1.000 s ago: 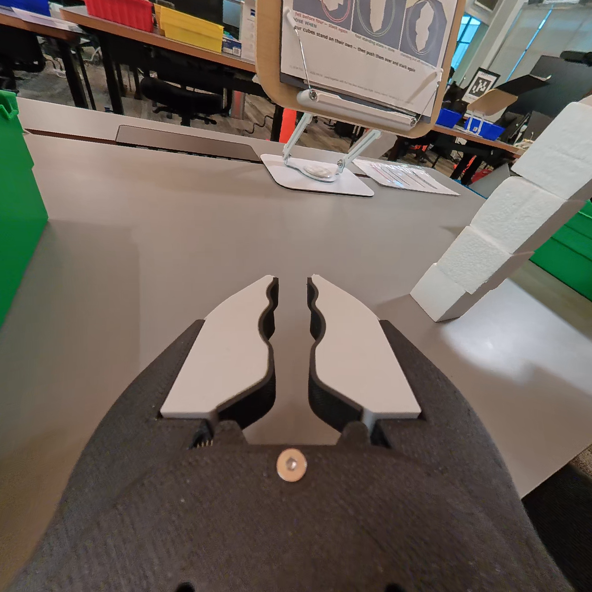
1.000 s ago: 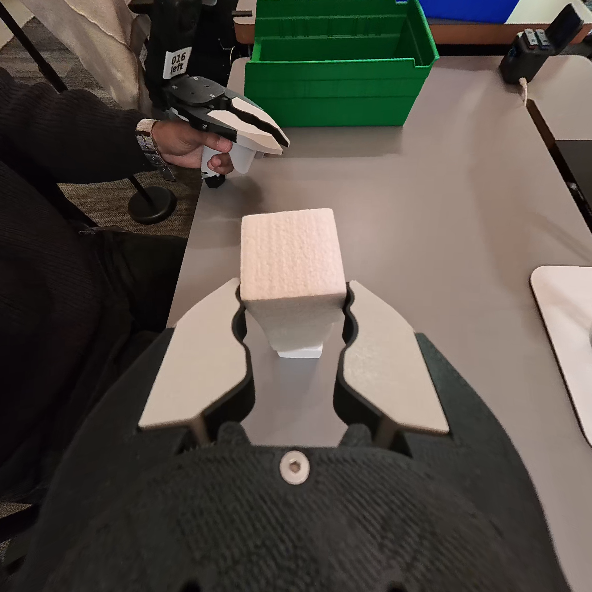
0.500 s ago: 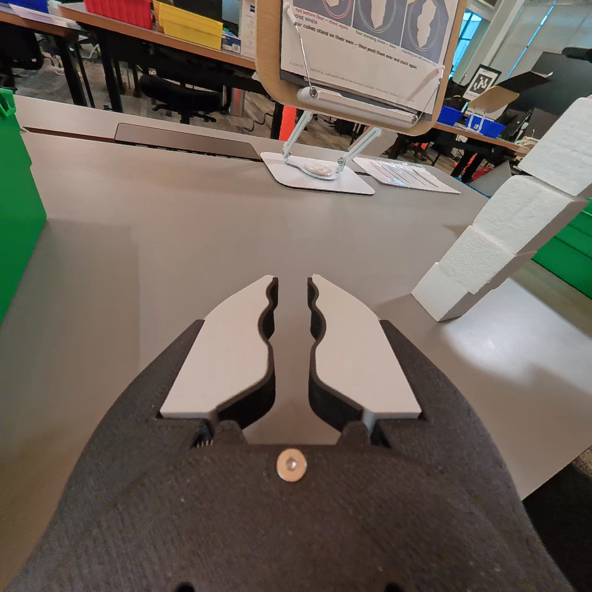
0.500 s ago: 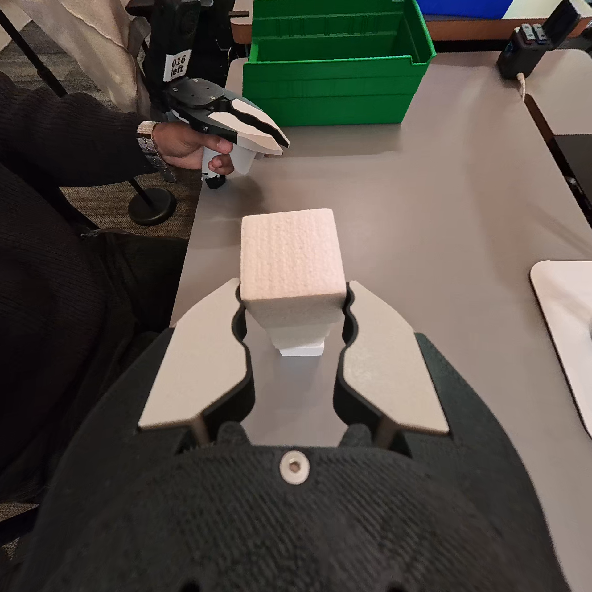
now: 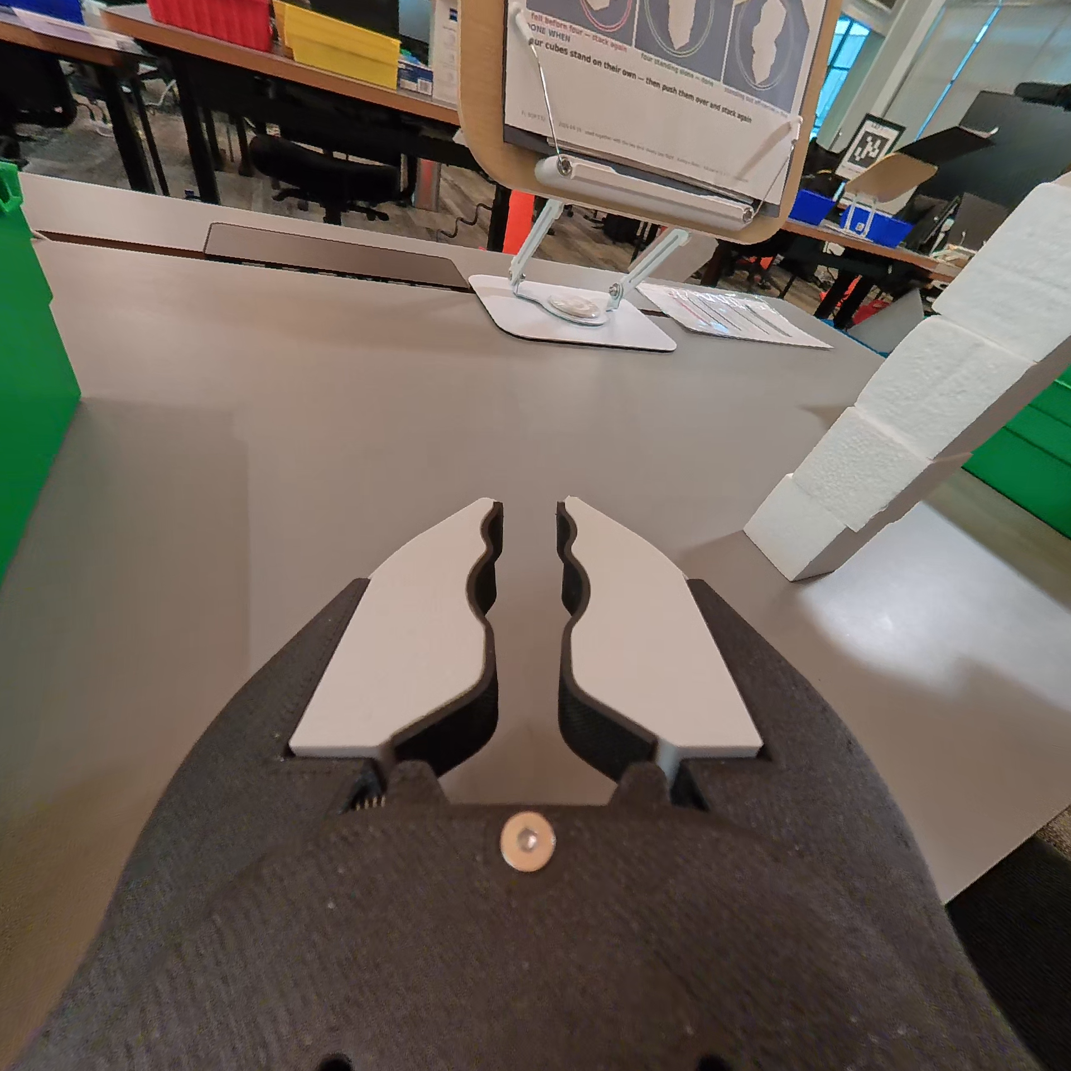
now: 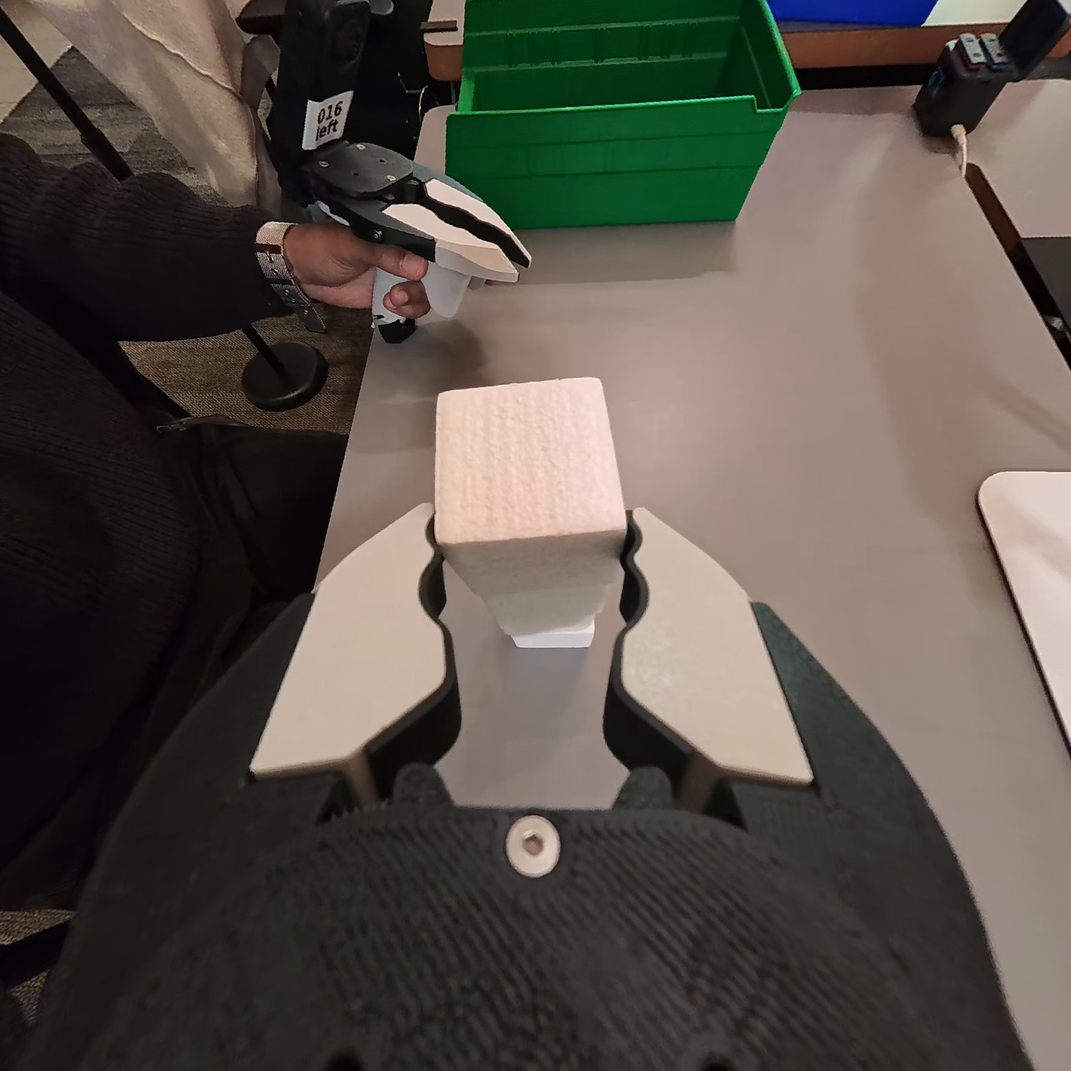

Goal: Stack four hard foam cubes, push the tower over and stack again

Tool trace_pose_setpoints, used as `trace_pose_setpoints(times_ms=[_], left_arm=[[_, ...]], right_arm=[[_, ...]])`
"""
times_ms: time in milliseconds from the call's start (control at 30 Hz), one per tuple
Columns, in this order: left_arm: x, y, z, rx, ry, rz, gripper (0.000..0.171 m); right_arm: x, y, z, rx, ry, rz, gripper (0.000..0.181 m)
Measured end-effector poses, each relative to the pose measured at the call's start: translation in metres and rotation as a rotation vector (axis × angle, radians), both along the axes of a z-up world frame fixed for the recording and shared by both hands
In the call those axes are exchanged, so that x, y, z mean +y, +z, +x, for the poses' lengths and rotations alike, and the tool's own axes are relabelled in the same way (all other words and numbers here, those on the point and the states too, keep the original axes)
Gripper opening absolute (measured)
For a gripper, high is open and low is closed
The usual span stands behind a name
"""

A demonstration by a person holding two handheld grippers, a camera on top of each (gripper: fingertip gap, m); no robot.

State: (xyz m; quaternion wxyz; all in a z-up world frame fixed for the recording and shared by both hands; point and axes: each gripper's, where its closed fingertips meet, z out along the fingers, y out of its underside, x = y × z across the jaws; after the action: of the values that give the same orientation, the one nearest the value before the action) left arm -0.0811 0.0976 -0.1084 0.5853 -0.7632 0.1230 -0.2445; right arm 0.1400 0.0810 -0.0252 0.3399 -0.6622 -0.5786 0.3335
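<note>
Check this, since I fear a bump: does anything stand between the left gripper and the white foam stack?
Nothing visible does. Only bare grey table lies between the left gripper and the foam stack, which stands ahead to its right.

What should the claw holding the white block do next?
Probably open the right gripper gently and lift away. Its fingers flank the top foam cube, which already sits on the foam stack, about four high. The left gripper holds nothing.
</note>
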Motion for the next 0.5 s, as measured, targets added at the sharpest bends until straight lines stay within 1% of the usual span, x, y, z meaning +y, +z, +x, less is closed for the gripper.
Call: trace_pose_setpoints(times_ms=[167,333,500], left_arm=[[0.0002,-0.0003,0.0005,0.002,-0.001,0.000,0.018],[0.0000,-0.0004,0.0011,0.013,-0.002,0.003,0.018],[0.0000,-0.0007,0.0021,0.018,-0.004,0.003,0.018]], right_arm=[[0.0001,0.0003,0.0013,0.002,-0.003,0.001,0.060],[-0.0001,0.0012,0.0016,0.008,-0.006,0.004,0.067],[-0.0004,0.0017,0.0010,0.007,-0.007,0.014,0.068]])
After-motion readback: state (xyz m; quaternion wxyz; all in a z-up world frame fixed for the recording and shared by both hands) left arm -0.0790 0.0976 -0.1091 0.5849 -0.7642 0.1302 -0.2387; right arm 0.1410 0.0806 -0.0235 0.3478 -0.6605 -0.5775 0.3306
